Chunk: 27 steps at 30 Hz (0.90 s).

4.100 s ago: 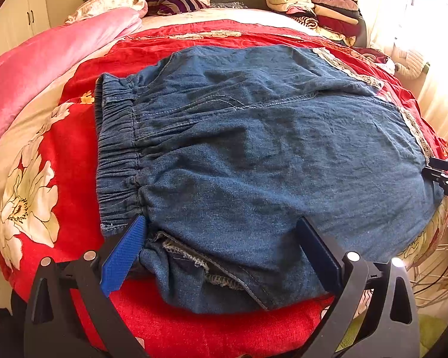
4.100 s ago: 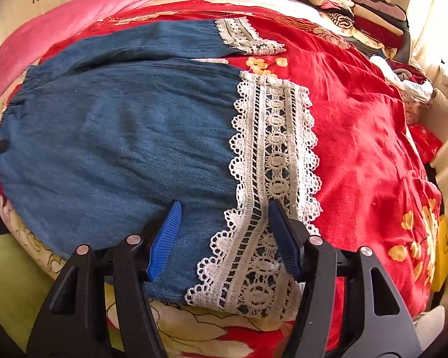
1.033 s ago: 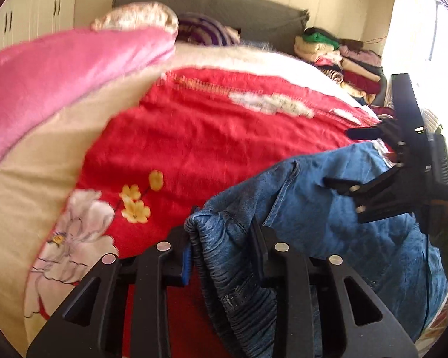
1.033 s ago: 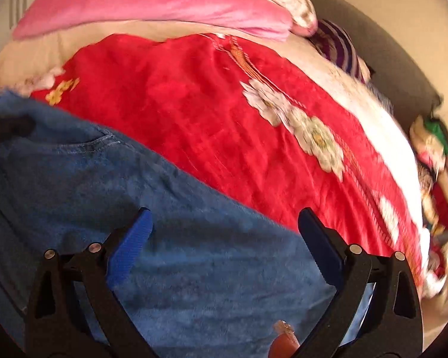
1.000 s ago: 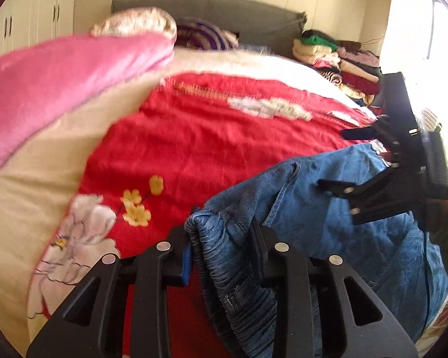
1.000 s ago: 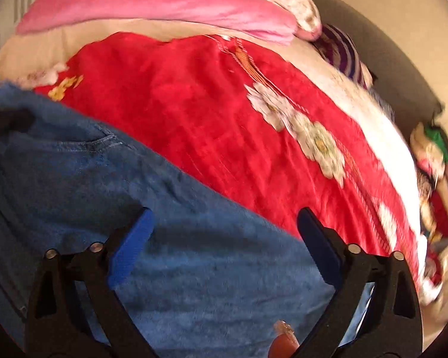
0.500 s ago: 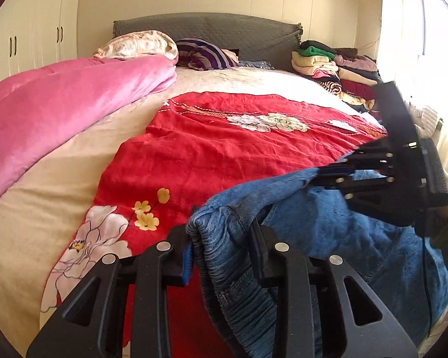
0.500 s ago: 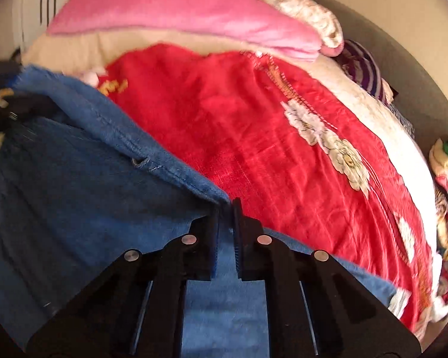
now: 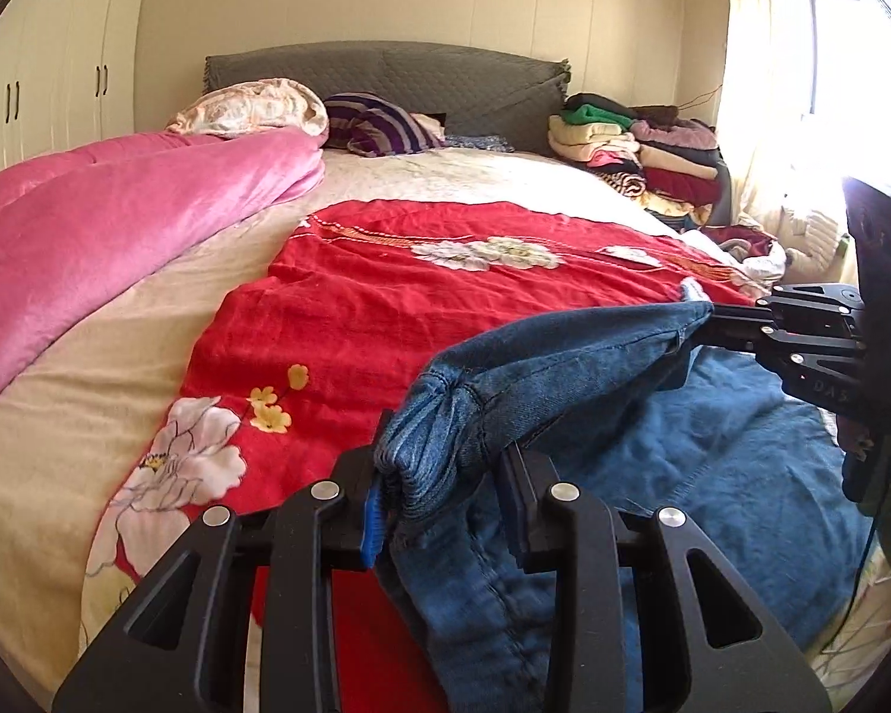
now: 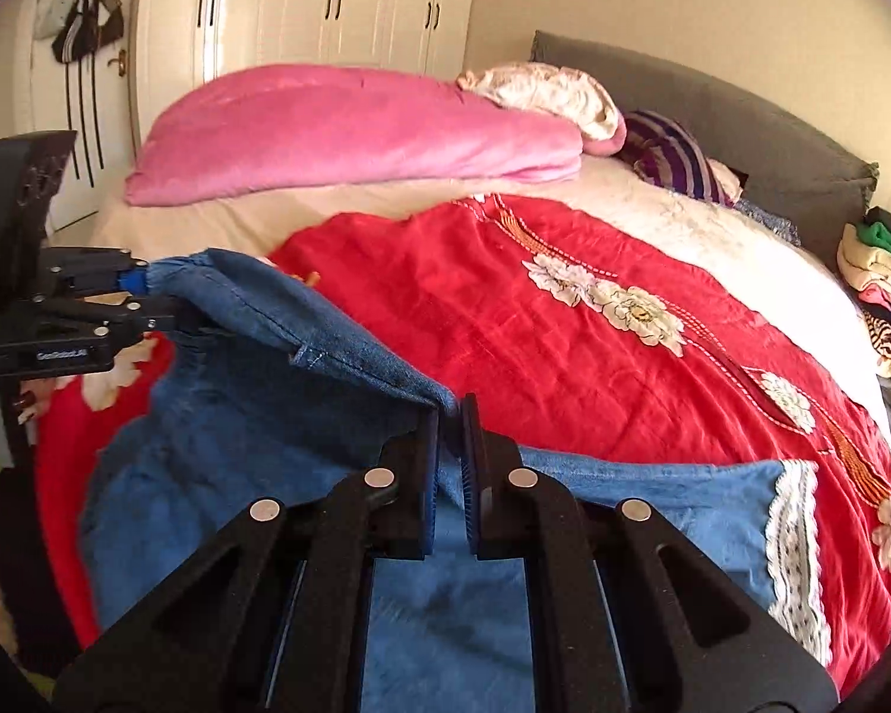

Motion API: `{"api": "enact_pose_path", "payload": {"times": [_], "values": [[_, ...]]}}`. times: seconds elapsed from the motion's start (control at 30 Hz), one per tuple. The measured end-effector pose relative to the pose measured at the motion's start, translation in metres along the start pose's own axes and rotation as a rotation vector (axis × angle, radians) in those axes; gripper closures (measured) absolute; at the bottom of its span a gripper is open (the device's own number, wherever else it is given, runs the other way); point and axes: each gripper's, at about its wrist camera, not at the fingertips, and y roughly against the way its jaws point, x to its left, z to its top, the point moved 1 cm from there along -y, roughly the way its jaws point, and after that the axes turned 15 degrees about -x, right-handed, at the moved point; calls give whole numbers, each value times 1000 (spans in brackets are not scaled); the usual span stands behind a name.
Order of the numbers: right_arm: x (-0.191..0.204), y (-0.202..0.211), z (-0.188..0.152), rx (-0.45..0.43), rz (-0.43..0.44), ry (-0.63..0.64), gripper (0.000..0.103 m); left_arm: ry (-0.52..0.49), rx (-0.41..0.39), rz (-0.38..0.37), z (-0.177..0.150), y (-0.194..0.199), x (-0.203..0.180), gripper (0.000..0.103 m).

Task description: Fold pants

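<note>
The blue denim pants (image 9: 671, 451) with white lace cuffs (image 10: 796, 540) lie on a red floral bedspread (image 9: 398, 309). My left gripper (image 9: 439, 505) is shut on the bunched elastic waistband and holds it lifted off the bed. My right gripper (image 10: 450, 434) is shut on the upper edge of the same pants (image 10: 279, 321), further along toward the legs. The denim edge is stretched taut in the air between the two grippers. The right gripper also shows in the left wrist view (image 9: 692, 330), and the left gripper in the right wrist view (image 10: 148, 297).
A pink quilt (image 9: 101, 226) lies along the left side of the bed. Pillows (image 9: 380, 122) sit at the grey headboard. A pile of folded clothes (image 9: 641, 148) stands at the far right. White wardrobes (image 10: 326, 6) line the wall.
The right gripper closed on the pants' edge half a second ago. Both grippers have since risen, lifting the pants' edge higher off the bed and pulling it taut.
</note>
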Motion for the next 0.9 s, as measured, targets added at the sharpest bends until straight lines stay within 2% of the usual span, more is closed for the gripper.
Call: {"api": "enact_pose_path", "payload": {"times": [0.33,0.6,0.9], "values": [[27,65,-21,-39,22,-11,100,-91,-13,-53,-7,43,-26,71],[51,104,-48,-14,71,-15,100,-100,64,-109,-29,67,-34,68],[73,119,-78,36,127,-57,100,-135,127,-105,-58,86,-41,66]]}}
